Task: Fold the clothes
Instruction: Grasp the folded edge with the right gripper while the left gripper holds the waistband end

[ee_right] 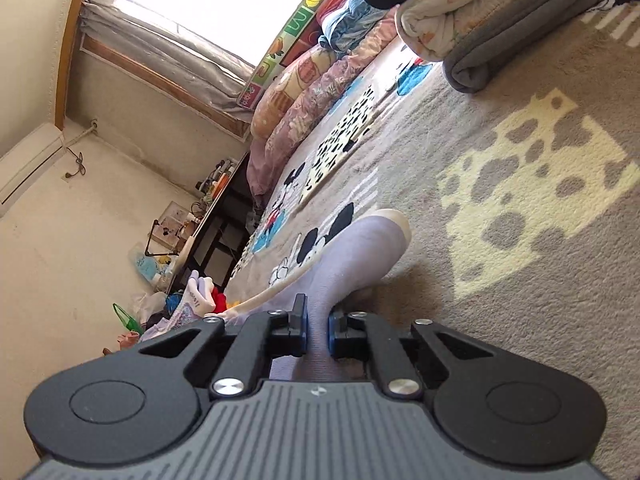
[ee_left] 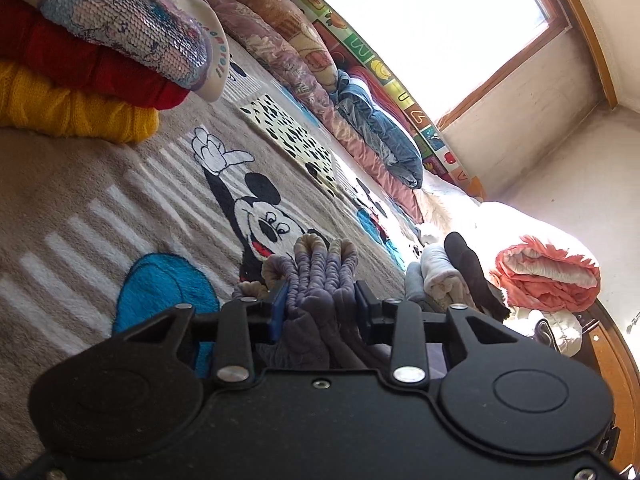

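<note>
Left gripper: the black left gripper (ee_left: 320,300) is pinched on a bunched, ribbed band of the lilac knit garment with cream trim (ee_left: 324,276), gathered in folds between its blue pads.
Right gripper: the black right gripper (ee_right: 317,326) is pressed together on a smooth, flat stretch of the same lilac garment (ee_right: 352,256); a cream-edged end is seen lying on the blanket just beyond the fingers.
Bed cover: the garment is carried low over a beige plush blanket printed with cartoon mice and spotted cream patches (ee_left: 100,184).
Folded stack: a yellow knit sweater (ee_left: 76,108), a red knit sweater (ee_left: 80,56) and a white top with a sequin panel (ee_left: 132,20) are piled one on another towards the blanket's far left edge in the left wrist view.
Second pile: grey and cream folded clothes (ee_right: 500,12) are seen near the blanket's far edge in the right wrist view.
Far edge: rolled quilts and cushions (ee_left: 288,48) are lined along the window side.
</note>
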Tool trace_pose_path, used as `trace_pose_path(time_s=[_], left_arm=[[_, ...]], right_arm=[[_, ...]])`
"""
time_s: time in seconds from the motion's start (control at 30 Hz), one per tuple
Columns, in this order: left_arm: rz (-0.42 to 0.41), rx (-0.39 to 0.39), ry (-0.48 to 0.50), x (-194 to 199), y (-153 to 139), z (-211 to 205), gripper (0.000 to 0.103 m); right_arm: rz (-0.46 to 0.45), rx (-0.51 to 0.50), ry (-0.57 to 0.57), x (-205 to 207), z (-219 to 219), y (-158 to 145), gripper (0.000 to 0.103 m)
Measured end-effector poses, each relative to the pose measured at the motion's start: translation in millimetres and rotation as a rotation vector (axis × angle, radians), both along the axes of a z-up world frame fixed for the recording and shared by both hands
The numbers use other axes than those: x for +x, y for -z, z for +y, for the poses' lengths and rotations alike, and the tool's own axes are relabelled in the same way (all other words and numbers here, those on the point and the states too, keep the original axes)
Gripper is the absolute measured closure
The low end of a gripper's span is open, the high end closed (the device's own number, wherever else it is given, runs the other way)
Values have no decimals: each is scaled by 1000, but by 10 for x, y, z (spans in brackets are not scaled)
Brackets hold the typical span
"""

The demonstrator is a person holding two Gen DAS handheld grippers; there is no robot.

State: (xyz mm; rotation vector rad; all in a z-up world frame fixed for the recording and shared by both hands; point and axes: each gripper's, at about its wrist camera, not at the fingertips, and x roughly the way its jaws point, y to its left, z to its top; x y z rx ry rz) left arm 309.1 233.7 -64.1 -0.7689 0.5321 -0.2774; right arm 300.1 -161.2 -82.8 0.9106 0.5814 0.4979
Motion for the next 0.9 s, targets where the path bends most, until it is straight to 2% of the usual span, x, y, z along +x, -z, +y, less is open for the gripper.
trace_pose_path(time_s=[0.1, 0.17, 0.23, 0.27, 0.3, 0.33, 0.37, 0.4, 0.43, 0.47, 0.57, 0.77, 0.83, 0.87, 0.9], left_arm=[[4, -23, 69, 21, -11, -210, 70], [23, 13, 121, 34, -1, -360, 70], [59, 71, 170, 57, 31, -468, 61], [74, 97, 171, 55, 46, -492, 50], [81, 113, 167, 46, 54, -492, 41], [78, 115, 166, 37, 48, -480, 39], [74, 117, 162, 26, 38, -465, 35], [71, 120, 157, 17, 31, -451, 31], [72, 128, 151, 12, 37, -439, 31], [74, 134, 145, 9, 45, -429, 30], [101, 136, 144, 62, 110, -444, 30], [175, 172, 186, 175, 264, -591, 28], [170, 163, 184, 179, 291, -582, 29], [161, 160, 183, 177, 296, -580, 38], [151, 152, 189, 176, 299, -584, 58]], right_arm=[[-33, -8, 18, -173, -227, -208, 92], [-33, -14, 40, -292, -386, -275, 92], [-4, -30, 65, -378, -525, -270, 92], [33, -70, 79, -395, -571, -224, 91], [80, -123, 95, -400, -605, -158, 87], [119, -160, 106, -407, -633, -80, 80], [147, -166, 115, -432, -678, 18, 68], [173, -161, 123, -463, -733, 122, 60], [192, -149, 142, -527, -785, 232, 44], [199, -136, 158, -574, -821, 302, 35], [201, -95, 147, -605, -831, 436, 35], [179, -108, 111, -559, -664, 521, 35], [172, -112, 99, -543, -607, 548, 36], [168, -114, 93, -536, -579, 562, 37], [164, -117, 88, -528, -551, 575, 39]])
